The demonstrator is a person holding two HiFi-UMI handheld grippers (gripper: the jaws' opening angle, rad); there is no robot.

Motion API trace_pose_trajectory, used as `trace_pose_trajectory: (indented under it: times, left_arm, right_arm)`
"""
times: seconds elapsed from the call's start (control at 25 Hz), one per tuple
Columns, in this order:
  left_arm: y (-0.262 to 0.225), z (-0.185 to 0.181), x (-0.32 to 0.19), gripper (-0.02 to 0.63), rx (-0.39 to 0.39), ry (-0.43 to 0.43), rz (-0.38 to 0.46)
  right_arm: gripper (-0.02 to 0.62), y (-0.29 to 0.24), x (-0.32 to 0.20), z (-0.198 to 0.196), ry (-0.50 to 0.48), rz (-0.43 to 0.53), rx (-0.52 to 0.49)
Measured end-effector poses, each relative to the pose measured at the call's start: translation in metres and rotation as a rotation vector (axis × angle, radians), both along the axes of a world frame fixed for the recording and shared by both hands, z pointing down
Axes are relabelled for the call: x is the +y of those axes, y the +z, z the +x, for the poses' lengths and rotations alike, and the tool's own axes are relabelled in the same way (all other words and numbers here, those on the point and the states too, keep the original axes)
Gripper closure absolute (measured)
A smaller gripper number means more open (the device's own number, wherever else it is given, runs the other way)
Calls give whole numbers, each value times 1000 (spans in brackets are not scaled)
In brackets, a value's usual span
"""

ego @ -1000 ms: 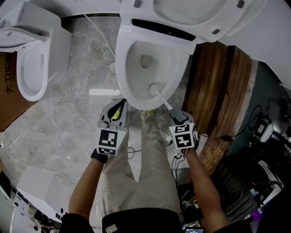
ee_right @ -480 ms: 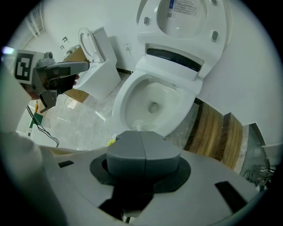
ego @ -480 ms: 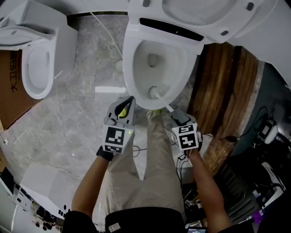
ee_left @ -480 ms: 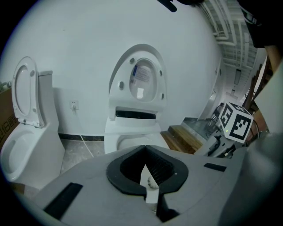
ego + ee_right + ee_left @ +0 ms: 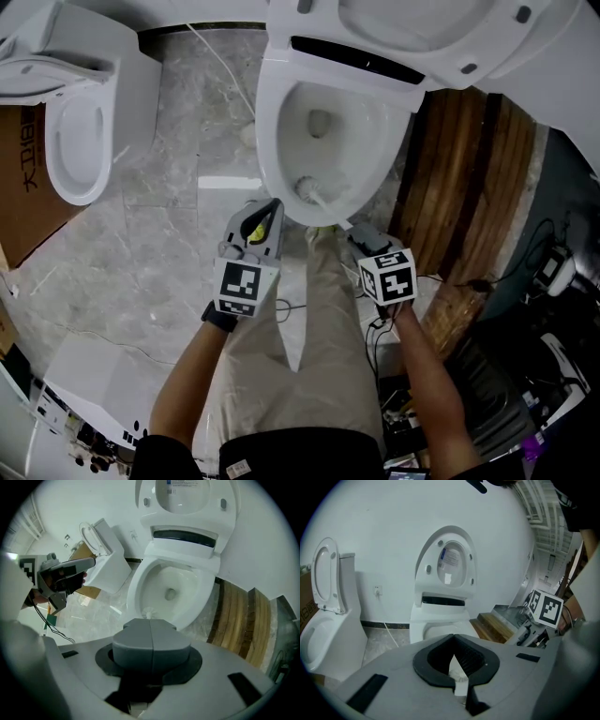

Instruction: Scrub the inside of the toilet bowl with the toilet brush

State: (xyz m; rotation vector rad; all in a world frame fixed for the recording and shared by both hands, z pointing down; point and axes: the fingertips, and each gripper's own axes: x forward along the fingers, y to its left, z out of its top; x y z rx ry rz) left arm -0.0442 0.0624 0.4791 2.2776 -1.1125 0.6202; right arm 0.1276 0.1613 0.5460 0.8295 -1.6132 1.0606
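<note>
The right tongs [image 5: 150, 637] were clamped tight on the toilet brush [image 5: 307, 187] handle; its bristle head sat just ahead of them and lower, against the near inner wall of the toilet bowl [image 5: 274, 141], short of the drain [image 5: 320, 122]; the left tongs [image 5: 453, 638] hung beside them to the left, tips pressed together on nothing, just outside the bowl; the brush looked light, I'd say, stiff thin shaft, springy bristles; a grip high on the handle, well back from the wet head, seemed right; a slick shaft could twist under hard scrubbing.
</note>
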Motion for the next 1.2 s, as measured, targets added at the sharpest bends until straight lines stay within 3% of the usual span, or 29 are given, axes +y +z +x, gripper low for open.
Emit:
trace_pose_trajectory:
  times: [0.52, 1.2]
  left_arm:
    - [10, -8, -2, 588, -3, -31, -9]
    - [7, -10, -4, 588, -8, -33, -2]
  right_arm:
    - [439, 23, -19, -9, 150, -17, -151]
    - [439, 39, -45, -16, 244, 4, -231]
